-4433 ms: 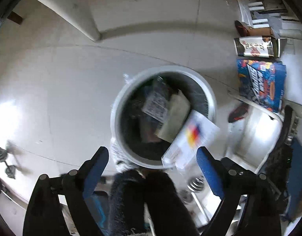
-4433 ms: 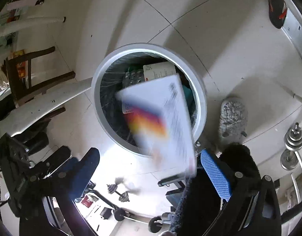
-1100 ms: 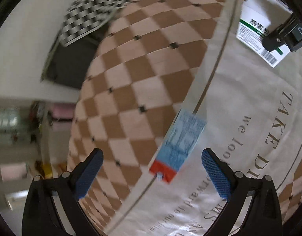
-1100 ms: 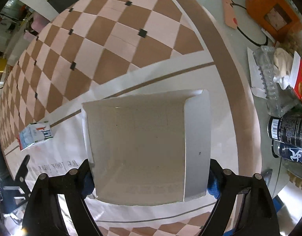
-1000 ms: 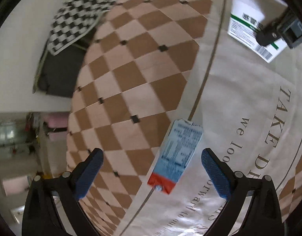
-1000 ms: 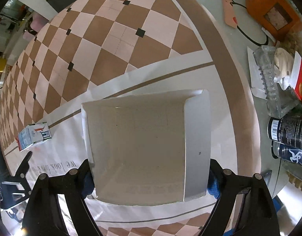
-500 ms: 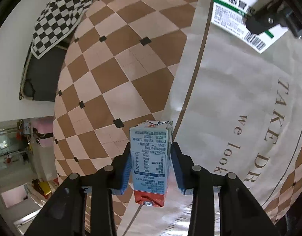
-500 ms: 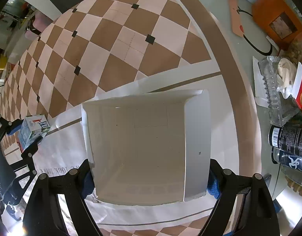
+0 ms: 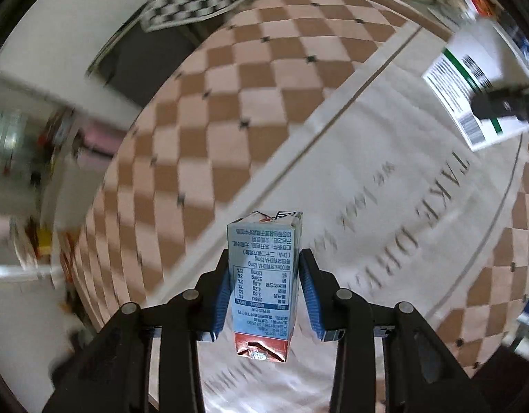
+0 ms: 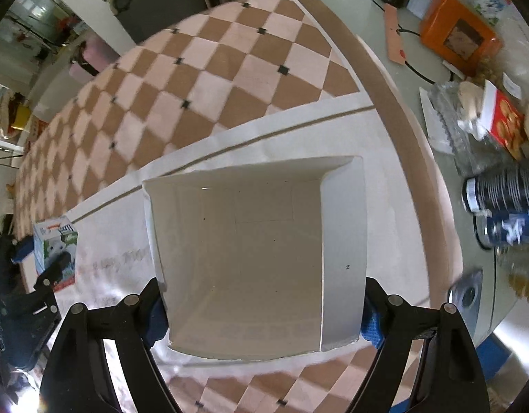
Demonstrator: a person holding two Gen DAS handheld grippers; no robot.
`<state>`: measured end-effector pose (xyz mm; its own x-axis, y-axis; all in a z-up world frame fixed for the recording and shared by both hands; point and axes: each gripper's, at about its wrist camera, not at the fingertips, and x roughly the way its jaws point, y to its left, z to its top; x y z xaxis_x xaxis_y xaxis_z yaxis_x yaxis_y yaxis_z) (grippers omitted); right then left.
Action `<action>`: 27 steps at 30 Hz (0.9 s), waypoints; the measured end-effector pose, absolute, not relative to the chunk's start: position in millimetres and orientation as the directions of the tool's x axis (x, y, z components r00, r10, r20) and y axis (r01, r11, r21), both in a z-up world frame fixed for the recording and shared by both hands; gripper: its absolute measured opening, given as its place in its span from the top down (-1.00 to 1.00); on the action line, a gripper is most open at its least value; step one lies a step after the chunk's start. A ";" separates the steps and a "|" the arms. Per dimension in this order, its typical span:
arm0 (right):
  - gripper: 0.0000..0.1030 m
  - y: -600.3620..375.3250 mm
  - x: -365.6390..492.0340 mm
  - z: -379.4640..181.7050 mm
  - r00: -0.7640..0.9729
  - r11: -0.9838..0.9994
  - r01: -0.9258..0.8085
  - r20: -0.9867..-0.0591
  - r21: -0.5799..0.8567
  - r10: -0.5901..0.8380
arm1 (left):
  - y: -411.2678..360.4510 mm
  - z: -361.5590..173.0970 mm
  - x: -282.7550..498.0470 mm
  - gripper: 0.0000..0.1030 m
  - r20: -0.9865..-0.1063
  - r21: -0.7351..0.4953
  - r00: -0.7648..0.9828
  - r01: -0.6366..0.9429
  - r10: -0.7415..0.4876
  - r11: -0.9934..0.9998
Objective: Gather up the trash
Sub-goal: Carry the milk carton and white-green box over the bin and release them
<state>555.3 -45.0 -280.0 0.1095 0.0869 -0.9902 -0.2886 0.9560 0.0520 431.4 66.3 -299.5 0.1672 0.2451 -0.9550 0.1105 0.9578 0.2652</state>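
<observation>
Left wrist view: a second ago the carton point(image 9: 262, 280) lay flat on the cloth between wide-spread pads; now the left claw point(image 9: 263, 294) is clenched on its sides and it hangs clear of the cloth point(image 9: 385, 186), which smears with motion. Right wrist view: the right claw point(image 10: 262, 316) grips the open white box point(image 10: 257, 254) across its full width, as it did a second ago, and the cloth beneath has shifted. I judge both pieces of trash are picked and ready to carry to a bin, none in view. The desk point(image 10: 416, 79) wears a brown-and-pink check cloth with lettering; cans point(image 10: 505, 213), an orange box point(image 10: 459, 39) and wrappers crowd its edge, with a checked chair beyond
</observation>
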 end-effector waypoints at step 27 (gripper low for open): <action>-0.67 -121.3 65.8 -314.1 -0.006 0.946 -0.261 -0.980 0.194 0.199 | 73.9 -325.5 3.0 0.34 -0.967 -0.232 0.205 -0.448 -0.153 0.864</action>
<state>65.8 -121.3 -314.1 -0.0062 0.1991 -0.9800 -0.2613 0.9456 0.1938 3.0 73.9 -325.5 0.2046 -0.1531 -0.9668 -0.4479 0.8636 -0.2316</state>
